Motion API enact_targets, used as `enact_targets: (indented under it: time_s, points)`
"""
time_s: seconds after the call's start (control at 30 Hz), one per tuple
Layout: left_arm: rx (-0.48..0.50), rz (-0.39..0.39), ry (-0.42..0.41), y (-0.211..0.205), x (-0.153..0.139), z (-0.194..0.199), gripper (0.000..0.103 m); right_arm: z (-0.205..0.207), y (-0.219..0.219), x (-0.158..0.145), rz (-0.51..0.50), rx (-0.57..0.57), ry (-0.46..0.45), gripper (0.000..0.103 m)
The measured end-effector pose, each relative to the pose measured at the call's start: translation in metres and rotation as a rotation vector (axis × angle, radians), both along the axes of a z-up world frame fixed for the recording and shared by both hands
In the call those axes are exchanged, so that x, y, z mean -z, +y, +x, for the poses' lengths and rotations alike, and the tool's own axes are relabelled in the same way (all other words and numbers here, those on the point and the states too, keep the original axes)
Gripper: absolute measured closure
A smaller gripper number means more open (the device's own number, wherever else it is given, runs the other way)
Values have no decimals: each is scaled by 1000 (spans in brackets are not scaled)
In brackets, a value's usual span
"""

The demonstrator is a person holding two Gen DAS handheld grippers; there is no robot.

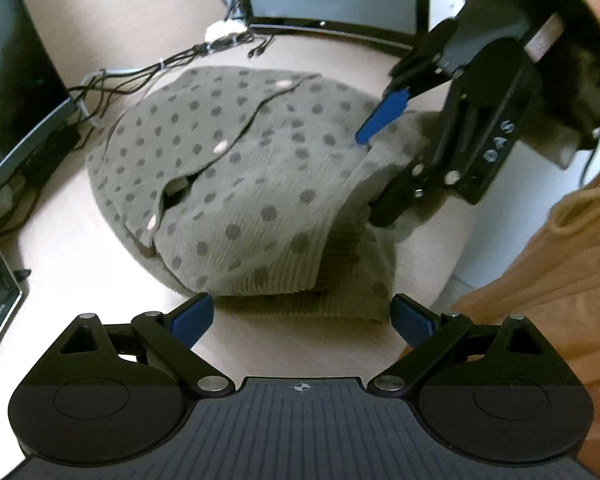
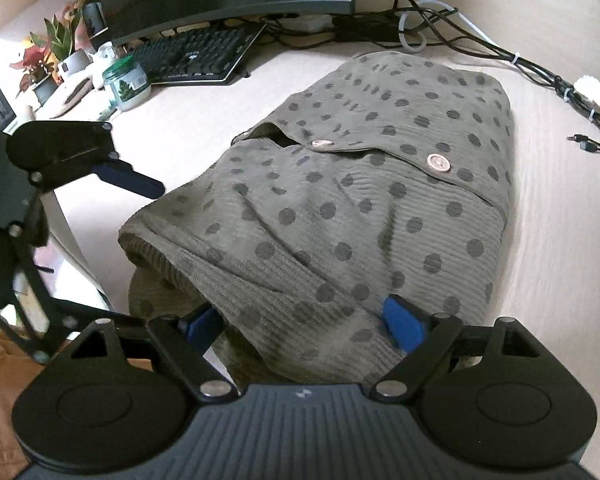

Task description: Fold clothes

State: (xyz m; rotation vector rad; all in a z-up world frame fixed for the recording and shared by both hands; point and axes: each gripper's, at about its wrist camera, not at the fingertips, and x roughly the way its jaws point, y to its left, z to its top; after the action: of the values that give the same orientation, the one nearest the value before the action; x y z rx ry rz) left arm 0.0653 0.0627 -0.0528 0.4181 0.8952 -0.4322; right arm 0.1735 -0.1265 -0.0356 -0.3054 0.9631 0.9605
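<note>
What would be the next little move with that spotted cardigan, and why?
Probably the right gripper should close on the cloth. Its fingers are apart, with a bunched edge of the polka-dot cardigan lying between them. The left gripper is open and empty just short of the garment's near hem, so it holds nothing. Pinching that edge looks needed before any fold can be carried over.

left gripper [image 1: 302, 320] | jaws spread wide, empty; right gripper [image 2: 306, 322] | jaws parted, cloth between
</note>
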Motion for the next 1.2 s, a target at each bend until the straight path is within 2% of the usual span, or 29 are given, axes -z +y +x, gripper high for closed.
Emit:
enact_targets:
  time_s: [0.2,0.37,0.47,0.53,0.67,0.73,0.77,0.8,0.83,0.9,0.97,1.03,1.2]
  points:
    - [0,17,-20,-5,9,6,4,-6,3,-2,-10,17,-14,16]
    - [-71,34,-99,-1,5,19,4,-15,0,-7,-7,-4,-67,16]
    - [-142,-28,-97,9,-1,33,4,-32,-1,-17,3,-80,-182,16]
    - [-188,-80,-72,15,-3,44,4,-50,-2,-22,9,-183,-260,16]
    - [-261,-208,5,26,-2,57,4,-66,9,-9,-58,-246,-344,16]
    - [-277,-239,21,30,-2,59,4,-70,17,0,-105,-257,-388,23]
    - [-273,-242,17,30,-4,56,5,-72,22,4,-133,-249,-422,33]
    - [-270,-245,13,31,-5,52,5,-70,26,4,-141,-225,-433,51]
    - [-266,-248,9,32,-7,49,5,-62,28,2,-145,-188,-406,61]
    - [-222,-223,-28,34,-13,37,5,-40,24,-3,-105,-104,-286,67]
    - [-162,-157,-79,32,-20,21,4,-15,17,-9,-41,-15,-132,68]
    - [-108,-58,-129,26,-19,8,4,8,10,-13,17,64,10,68]
    - [19,99,-244,9,-3,19,4,29,3,-8,79,139,174,68]
